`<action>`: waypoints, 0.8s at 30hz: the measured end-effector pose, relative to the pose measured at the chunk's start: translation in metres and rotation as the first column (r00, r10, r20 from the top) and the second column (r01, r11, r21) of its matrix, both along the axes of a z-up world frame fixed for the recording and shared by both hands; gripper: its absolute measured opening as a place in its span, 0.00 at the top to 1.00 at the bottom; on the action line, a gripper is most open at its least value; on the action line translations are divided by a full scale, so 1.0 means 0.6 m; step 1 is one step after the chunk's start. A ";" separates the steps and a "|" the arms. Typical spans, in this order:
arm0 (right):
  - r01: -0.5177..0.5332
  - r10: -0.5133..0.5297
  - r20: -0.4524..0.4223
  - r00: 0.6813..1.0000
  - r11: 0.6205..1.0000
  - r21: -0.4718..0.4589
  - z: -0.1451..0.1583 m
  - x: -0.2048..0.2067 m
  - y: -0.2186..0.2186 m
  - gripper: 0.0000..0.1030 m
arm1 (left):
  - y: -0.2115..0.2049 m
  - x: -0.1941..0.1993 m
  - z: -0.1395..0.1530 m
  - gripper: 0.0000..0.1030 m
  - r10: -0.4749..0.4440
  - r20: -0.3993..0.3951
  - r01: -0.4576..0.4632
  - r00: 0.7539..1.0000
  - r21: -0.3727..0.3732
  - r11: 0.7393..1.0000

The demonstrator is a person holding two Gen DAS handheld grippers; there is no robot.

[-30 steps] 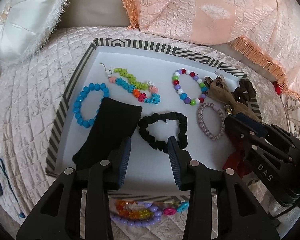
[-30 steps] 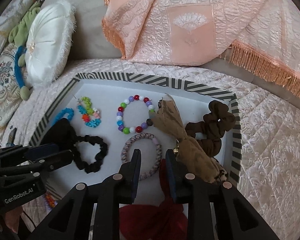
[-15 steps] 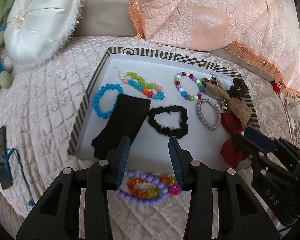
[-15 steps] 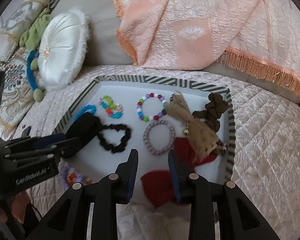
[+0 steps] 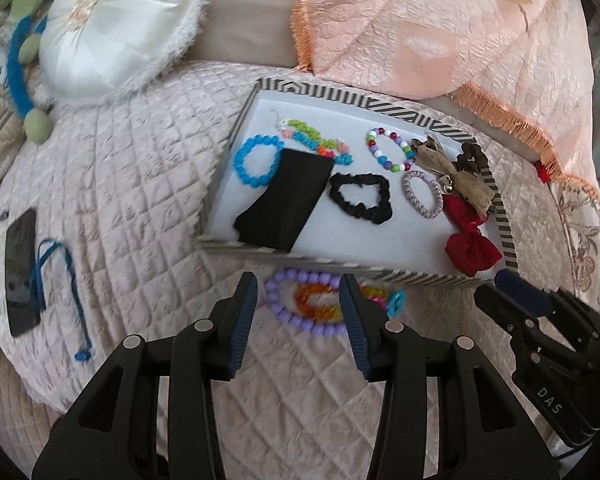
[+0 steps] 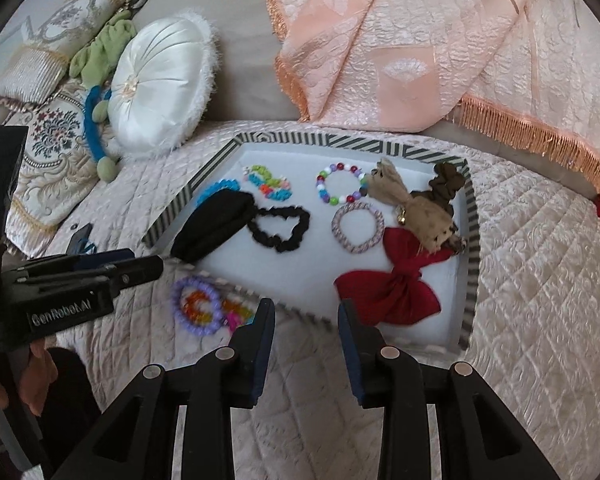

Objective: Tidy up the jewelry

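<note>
A striped-rim white tray (image 5: 352,102) on the quilted bed holds a blue bead bracelet (image 5: 256,160), a black cloth (image 5: 288,200), a black scrunchie (image 5: 360,196), a multicolour bead bracelet (image 5: 388,152), a lilac woven ring (image 5: 422,192), a brown bow (image 5: 456,176) and a red bow (image 6: 396,292). In front of the tray lie a purple bead bracelet (image 5: 278,304) and an orange one (image 5: 316,304). My left gripper (image 5: 298,280) hovers above these two, jaws opening, nothing between them. My right gripper (image 6: 306,304) is open and empty at the tray's near edge.
A white round cushion (image 5: 116,28) and a peach fringed cloth (image 5: 440,28) lie behind the tray. A dark phone (image 5: 20,272) with a blue cord (image 5: 60,280) rests on the quilt to the left. Patterned pillows (image 6: 52,140) sit far left.
Both grippers have drawn back from over the tray toward its near edge and a little upward. The left jaws stand wider. The purple and orange bracelets now show between the left fingers.
</note>
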State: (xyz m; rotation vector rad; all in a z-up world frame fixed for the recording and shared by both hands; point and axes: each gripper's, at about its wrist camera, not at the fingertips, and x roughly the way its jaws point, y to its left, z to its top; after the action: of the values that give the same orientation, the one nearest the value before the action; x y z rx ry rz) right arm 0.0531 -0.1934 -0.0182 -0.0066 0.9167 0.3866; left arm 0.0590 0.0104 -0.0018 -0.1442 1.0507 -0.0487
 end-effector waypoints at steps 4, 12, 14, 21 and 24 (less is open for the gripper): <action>-0.009 0.009 -0.017 1.000 1.000 0.006 -0.012 -0.015 0.003 0.70 | 0.023 -0.017 -0.006 0.55 0.019 -0.017 -0.019 1.000 -0.017 1.000; -0.022 0.022 -0.039 0.999 1.000 0.003 -0.027 -0.031 0.012 0.70 | 0.057 -0.037 -0.035 0.55 0.063 -0.057 -0.065 0.996 -0.024 0.998; -0.026 0.026 -0.046 0.999 1.000 0.002 -0.031 -0.033 0.016 0.70 | 0.060 -0.037 -0.043 0.55 0.070 -0.068 -0.073 0.995 -0.030 0.997; -0.038 0.037 -0.051 0.998 0.999 -0.003 -0.034 -0.035 0.027 0.70 | 0.067 -0.017 -0.063 0.55 0.106 -0.089 -0.111 0.990 -0.063 0.992; -0.039 0.039 -0.056 0.998 0.999 -0.002 -0.036 -0.031 0.028 0.70 | 0.066 -0.003 -0.075 0.55 0.113 -0.107 -0.120 0.988 -0.070 0.990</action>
State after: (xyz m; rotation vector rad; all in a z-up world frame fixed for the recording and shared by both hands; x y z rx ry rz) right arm 0.0342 -0.1764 -0.0398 -0.0170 0.9732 0.4231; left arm 0.0572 0.0500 -0.0466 -0.2793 1.1419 0.0250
